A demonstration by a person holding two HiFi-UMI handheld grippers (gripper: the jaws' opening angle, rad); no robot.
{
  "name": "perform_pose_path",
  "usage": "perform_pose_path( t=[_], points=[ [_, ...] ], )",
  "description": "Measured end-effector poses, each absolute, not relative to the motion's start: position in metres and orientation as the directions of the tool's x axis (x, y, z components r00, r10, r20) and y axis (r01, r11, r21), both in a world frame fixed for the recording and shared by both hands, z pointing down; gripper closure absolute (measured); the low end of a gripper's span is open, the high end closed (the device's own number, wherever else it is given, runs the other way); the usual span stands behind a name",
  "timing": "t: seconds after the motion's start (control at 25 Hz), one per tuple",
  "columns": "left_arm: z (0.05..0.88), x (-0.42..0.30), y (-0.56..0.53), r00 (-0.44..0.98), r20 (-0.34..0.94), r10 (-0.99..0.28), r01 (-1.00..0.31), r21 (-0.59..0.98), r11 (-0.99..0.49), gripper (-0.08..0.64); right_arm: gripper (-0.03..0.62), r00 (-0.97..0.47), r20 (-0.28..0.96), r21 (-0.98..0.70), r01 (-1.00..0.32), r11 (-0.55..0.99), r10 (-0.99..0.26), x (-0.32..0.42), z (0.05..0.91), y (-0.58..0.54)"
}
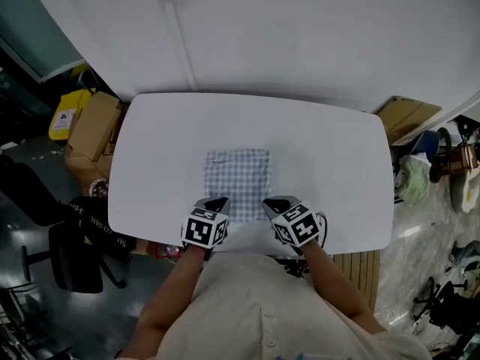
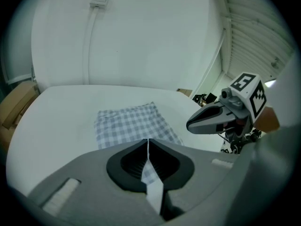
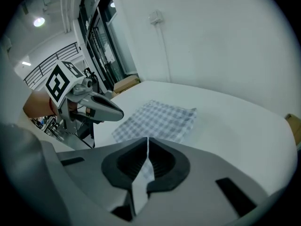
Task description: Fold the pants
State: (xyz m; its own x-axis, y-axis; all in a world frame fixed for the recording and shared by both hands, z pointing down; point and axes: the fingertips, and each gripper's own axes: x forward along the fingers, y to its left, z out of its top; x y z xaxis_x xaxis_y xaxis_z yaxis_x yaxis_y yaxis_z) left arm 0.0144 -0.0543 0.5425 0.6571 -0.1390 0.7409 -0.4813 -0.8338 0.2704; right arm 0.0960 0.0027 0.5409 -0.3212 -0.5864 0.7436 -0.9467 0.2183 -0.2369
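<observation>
The white table [image 1: 330, 148] spreads out ahead of and below both pairs of jaws. On it the pants [image 1: 237, 178], a grey-and-white checked cloth, lie flat in a neat folded rectangle. They are just ahead of both jaw tips, and their near edge runs under the two grippers. The left gripper [image 2: 148, 145] points down at the cloth's near left part. Its jaws are pressed together tip to tip with nothing between them, and the cloth shows only beyond them. The right gripper [image 3: 147, 142] stands just beside it at the near right part, and its jaws are likewise closed on nothing. Neither lifts the fabric.
</observation>
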Motion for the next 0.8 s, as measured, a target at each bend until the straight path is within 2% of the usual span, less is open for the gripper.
perform_pose_path(
  t=[0.32, 0.8],
  points=[
    [0.541, 0.020, -0.012, 0.687, 0.723, -0.077, -0.435, 0.324, -0.840, 0.540, 0.574, -0.364, 0.749, -0.267, -0.931, 0.250, -0.554, 0.078, 0.540, 0.028],
    [0.541, 0.011, -0.003, 0.701, 0.705, -0.103, -0.450, 0.326, -0.832, 0.540, 0.577, -0.378, 0.761, -0.256, -0.922, 0.291, -0.527, 0.081, 0.538, 0.032]
  ],
)
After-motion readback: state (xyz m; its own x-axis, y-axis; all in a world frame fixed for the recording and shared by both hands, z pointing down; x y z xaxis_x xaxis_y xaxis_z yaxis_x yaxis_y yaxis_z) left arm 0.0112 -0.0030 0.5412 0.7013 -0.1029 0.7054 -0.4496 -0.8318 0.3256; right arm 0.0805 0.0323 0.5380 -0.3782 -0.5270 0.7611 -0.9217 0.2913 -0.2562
